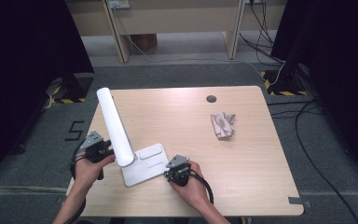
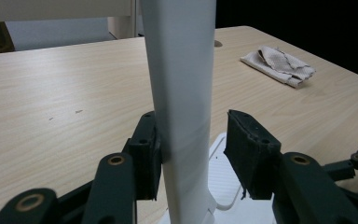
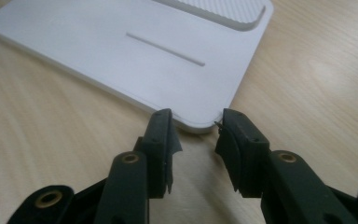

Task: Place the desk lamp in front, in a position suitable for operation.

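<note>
a white lamp (image 1: 121,140) stands near the front left part of the wooden counter (image 1: 242,158), with a flat white base (image 1: 144,165) lying on the wood and a thick white post (image 1: 114,126) rising from the base's left end and leaning back and to the left. the base has a shallow ribbed tray at its far end and a thin slot across its middle, as the right gripper view shows.

the left gripper (image 1: 103,149) sits in the person's left hand (image 1: 87,170) just left of the post, low down. in the left gripper view the post (image 2: 182,107) stands between the two black jaws: the left-hand jaw lies against its side, while the other jaw stands a little off it with a gap showing, so the jaws are around the post but not clamped on it.

the right gripper (image 1: 170,171) is in the person's right hand (image 1: 191,186) at the front right edge of the base. in the right gripper view the jaws are parted, their tips level with the rounded near corner of the base (image 3: 135,56), one tip over its edge and one just beside it; nothing is pinched between them.

a crumpled beige cloth (image 1: 223,124) lies well apart on the right half of the counter, near a small dark hole (image 1: 211,99) in the wood.
</note>
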The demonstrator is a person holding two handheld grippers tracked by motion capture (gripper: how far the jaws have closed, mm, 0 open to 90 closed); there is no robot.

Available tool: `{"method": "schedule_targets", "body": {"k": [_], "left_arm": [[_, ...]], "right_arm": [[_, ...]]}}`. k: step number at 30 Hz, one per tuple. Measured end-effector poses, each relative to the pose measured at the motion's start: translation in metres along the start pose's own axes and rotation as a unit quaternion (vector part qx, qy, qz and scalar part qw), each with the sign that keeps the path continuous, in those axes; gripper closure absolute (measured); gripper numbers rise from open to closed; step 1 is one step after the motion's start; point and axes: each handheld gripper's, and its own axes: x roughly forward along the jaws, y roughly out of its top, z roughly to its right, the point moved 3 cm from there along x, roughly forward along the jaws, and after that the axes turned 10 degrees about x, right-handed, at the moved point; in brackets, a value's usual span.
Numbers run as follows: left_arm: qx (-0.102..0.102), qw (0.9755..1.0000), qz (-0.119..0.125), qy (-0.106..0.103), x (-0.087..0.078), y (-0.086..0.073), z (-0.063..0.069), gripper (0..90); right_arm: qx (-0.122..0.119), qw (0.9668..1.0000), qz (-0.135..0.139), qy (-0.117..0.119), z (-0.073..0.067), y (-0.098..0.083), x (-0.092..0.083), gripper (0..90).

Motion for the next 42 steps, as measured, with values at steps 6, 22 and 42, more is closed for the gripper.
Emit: {"method": "schedule_targets", "body": {"k": [6,22,42], "left_arm": [[0.004,0.9999,0.002,-0.011,-0.003,-0.001,0.012,56.1],[0.027,0.9978,-0.011,-0.060,0.006,-0.003,0.062,61.6],[0.026,0.9990,-0.007,-0.034,0.021,0.002,0.119,65.6]], "right_arm": [[0.012,0.9996,-0.001,-0.026,0.018,0.004,0.000,70.6],[0.042,0.9961,-0.003,-0.078,0.056,0.006,-0.004,75.6],[0.103,0.9940,-0.017,-0.032,0.047,-0.031,-0.046,89.6]]}}
